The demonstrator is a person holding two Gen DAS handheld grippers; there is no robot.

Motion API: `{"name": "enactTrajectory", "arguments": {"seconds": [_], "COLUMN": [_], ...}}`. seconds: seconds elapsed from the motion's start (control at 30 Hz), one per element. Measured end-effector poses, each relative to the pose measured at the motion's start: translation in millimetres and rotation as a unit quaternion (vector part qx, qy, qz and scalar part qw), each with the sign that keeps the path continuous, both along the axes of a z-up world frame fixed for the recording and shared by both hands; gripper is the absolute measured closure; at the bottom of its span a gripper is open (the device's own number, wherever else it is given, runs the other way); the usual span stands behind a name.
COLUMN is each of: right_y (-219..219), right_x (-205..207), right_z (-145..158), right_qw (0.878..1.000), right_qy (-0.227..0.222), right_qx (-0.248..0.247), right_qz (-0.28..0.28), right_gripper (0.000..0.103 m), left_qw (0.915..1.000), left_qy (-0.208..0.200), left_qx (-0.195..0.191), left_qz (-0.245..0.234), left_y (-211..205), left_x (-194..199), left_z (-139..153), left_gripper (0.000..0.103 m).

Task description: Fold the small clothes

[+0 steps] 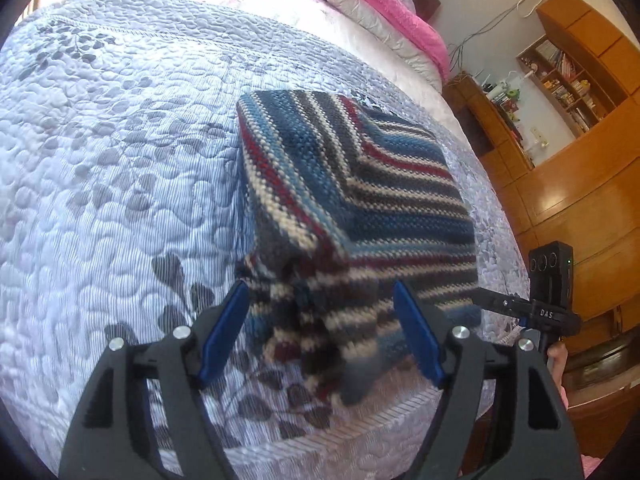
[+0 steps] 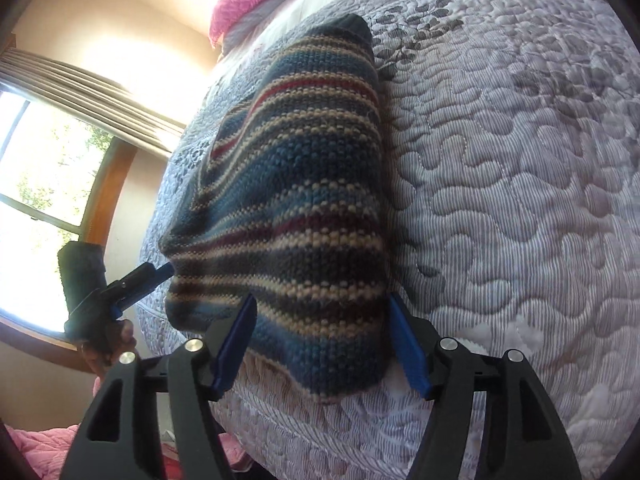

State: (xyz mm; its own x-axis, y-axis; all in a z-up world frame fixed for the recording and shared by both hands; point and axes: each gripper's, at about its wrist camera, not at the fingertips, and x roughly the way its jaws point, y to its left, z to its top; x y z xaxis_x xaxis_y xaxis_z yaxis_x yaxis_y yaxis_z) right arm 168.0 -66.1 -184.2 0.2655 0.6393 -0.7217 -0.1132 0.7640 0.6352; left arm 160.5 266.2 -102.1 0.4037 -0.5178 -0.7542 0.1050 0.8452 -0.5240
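A folded knit sweater (image 1: 340,168) with blue, red, cream and grey stripes lies on the quilted bed near its front edge. My left gripper (image 1: 322,332) is open, its blue pads (image 1: 224,332) spread wide on either side of the sweater's blurred near corner. In the right wrist view the sweater (image 2: 304,184) bulges up from the quilt. My right gripper (image 2: 324,340) is open too, its pads straddling the near hem. Each gripper also shows in the other's view: the right gripper (image 1: 486,301) at the sweater's right edge, the left gripper (image 2: 160,272) at its left edge.
The grey leaf-patterned quilt (image 1: 120,160) covers the bed. Pink pillows (image 1: 384,4) lie at its head. Wooden cabinets and bookshelves (image 1: 568,80) stand to the right, a curtained window (image 2: 40,184) on the other side. The bed edge (image 2: 320,432) runs just under the grippers.
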Motion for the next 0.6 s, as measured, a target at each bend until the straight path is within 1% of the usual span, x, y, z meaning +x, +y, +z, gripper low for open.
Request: {"name": "enactTrajectory", "arguments": {"seconds": [0.07,0.17,0.27,0.3,0.33,0.37,0.4,0.43,0.47,0.5,0.53,0.57,0.6], "right_y": [-0.5,1.3,9.6,7.3,4.2,4.7,6.0,6.2,6.0,5.6,5.4,4.4,5.0], "right_x": [-12.6,-20.8,-20.3,-22.5,-25.7,-26.9,-28.0,-28.9,-29.7,-30.6,-31.4,-32.8,-33.0], "right_z": [4.6,3.8,6.8,8.3,9.6,9.7,10.9,12.2,12.9,13.8,14.3,15.0,15.2], "right_qw": [1.000,1.000,1.000,1.000,1.000,1.000,0.999,0.999,0.999,0.999,0.999,0.999,0.999], "right_qy": [-0.005,-0.007,-0.011,-0.015,-0.018,-0.020,-0.021,-0.022,-0.023,-0.024,-0.025,-0.026,-0.026], "right_qx": [-0.010,-0.010,-0.008,-0.010,-0.011,-0.013,-0.015,-0.016,-0.014,-0.013,-0.012,-0.009,-0.005], "right_qz": [-0.003,-0.007,-0.016,-0.017,-0.018,-0.020,-0.021,-0.022,-0.023,-0.023,-0.023,-0.023,-0.022], "right_gripper": [0.036,0.036,0.035,0.035,0.035,0.035,0.035,0.035,0.035,0.035,0.035,0.035,0.035], "left_qw": [1.0000,0.9999,0.9993,0.9991,0.9988,0.9984,0.9982,0.9982,0.9980,0.9975,0.9969,0.9968,0.9971], "left_qy": [-0.004,0.008,0.024,0.032,0.043,0.052,0.057,0.058,0.063,0.066,0.063,0.057,0.048], "left_qx": [0.000,-0.007,0.022,0.024,0.018,0.012,0.014,0.012,-0.003,-0.026,-0.044,-0.051,-0.049], "left_qz": [-0.003,-0.013,-0.016,-0.018,-0.019,-0.018,-0.012,-0.008,-0.004,0.008,0.017,0.025,0.031], "left_y": [-4.4,-16.1,-31.1,-33.5,-34.8,-33.7,-32.9,-32.9,-29.8,-22.0,-11.5,-3.5,4.1], "left_x": [-15.4,-29.1,-29.8,-27.6,-25.0,-27.5,-25.5,-20.6,-17.7,-16.7,-16.8,-17.8,-18.5], "left_z": [5.0,-1.1,-15.2,-21.4,-28.0,-33.8,-37.0,-37.8,-37.2,-35.0,-30.8,-25.2,-20.6], "left_gripper": [0.029,0.031,0.034,0.037,0.041,0.054,0.071,0.078,0.082,0.087,0.088,0.088,0.088]}}
